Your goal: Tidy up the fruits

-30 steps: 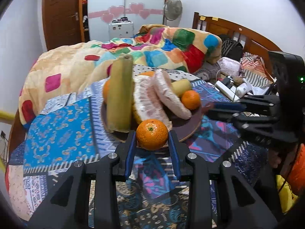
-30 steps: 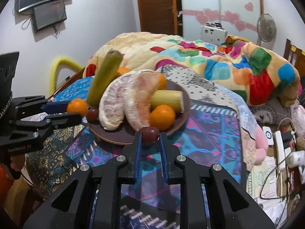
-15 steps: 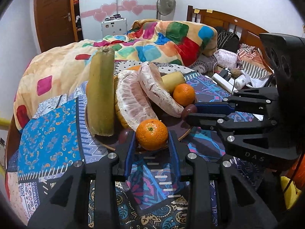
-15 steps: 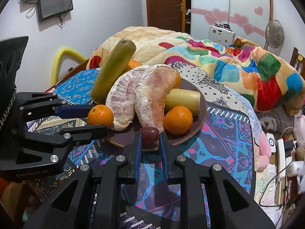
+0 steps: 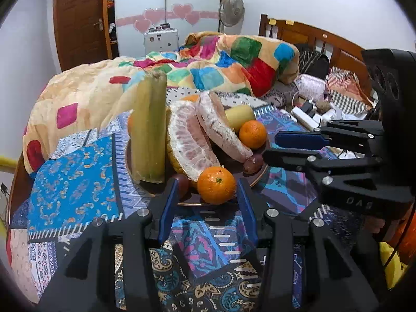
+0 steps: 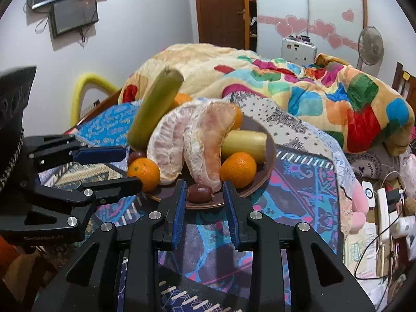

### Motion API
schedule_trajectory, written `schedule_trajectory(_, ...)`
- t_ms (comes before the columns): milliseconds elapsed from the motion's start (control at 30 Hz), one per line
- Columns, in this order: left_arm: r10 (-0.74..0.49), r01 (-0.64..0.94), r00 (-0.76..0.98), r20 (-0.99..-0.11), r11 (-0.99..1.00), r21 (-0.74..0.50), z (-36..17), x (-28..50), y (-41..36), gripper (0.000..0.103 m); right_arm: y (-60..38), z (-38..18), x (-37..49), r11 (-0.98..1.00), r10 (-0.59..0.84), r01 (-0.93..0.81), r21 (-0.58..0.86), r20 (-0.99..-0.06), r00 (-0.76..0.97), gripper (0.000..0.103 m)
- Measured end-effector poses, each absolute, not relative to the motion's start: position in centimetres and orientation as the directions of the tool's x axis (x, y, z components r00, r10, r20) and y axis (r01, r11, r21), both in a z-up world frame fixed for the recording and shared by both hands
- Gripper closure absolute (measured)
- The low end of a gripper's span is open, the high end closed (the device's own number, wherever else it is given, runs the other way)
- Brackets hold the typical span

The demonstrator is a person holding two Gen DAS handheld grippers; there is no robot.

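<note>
A brown plate (image 5: 156,189) (image 6: 260,179) holds peeled pomelo segments (image 5: 192,143) (image 6: 182,143), a tall green-yellow stalk (image 5: 148,130), a short yellow piece (image 6: 244,143) and an orange (image 5: 252,134) (image 6: 238,169). My left gripper (image 5: 207,184) (image 6: 132,167) is opening around a second orange (image 5: 215,185) (image 6: 144,173) that rests on the plate's near rim, its pads off the peel. My right gripper (image 6: 204,187) (image 5: 270,145) is opening too. A small dark red fruit (image 6: 199,193) (image 5: 252,162) lies on the plate between its blue pads, untouched.
Another dark fruit (image 5: 182,184) sits by the left finger. The plate stands on a patchwork cloth (image 5: 78,182). A colourful blanket (image 5: 221,70) is heaped behind it. A power strip and cables (image 6: 384,208) lie to the right, near a wooden headboard (image 5: 325,41).
Both grippers came closer to the plate, then their jaws widened. The orange and the dark red fruit are let go and now rest on the plate.
</note>
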State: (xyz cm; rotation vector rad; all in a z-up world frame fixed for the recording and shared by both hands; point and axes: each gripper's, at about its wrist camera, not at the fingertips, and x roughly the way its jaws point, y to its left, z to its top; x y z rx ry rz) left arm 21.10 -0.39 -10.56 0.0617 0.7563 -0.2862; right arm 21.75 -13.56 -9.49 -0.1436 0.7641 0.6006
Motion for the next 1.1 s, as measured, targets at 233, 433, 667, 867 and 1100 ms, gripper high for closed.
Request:
schedule_trajectory(233, -0.209, 0.216, 0.779, -0.592, 0.975, -0.060, -6.5, 17.7, 0.7, 0.057, -15.0, -5.7, 19.3, 0.842, 0.473, -0.529, 0.102, -0.610, 0.636, 0.077)
schedule_trajectory(433, -0.163, 0.174, 0.874, -0.458, 0.985, -0.019, -1.4, 12.2, 0.5, 0.057, -16.2, -0.8, 14.7, 0.858, 0.480, -0.506, 0.088, -0.486, 0.730, 0.077)
schedule_trajectory(667, -0.120, 0.128, 0.945, -0.304, 0.992, 0.006, 3.5, 5.1, 0.0, 0.051, -17.1, 4.4, 8.0, 0.871, 0.480, -0.487, 0.063, -0.320, 0.817, 0.075)
schedule_trajectory(867, -0.072, 0.080, 0.975, -0.209, 0.996, 0.033, 5.3, 0.9, -0.3, 0.033, -17.3, 6.3, 3.9, 0.885, 0.462, -0.464, 0.049, -0.227, 0.857, 0.055)
schedule_trajectory(1100, -0.072, 0.074, 0.985, -0.160, 0.997, 0.007, 6.2, -2.3, 0.0, 0.012, -17.6, 6.8, 1.1, 0.900, 0.436, -0.433, 0.058, -0.168, 0.884, 0.022)
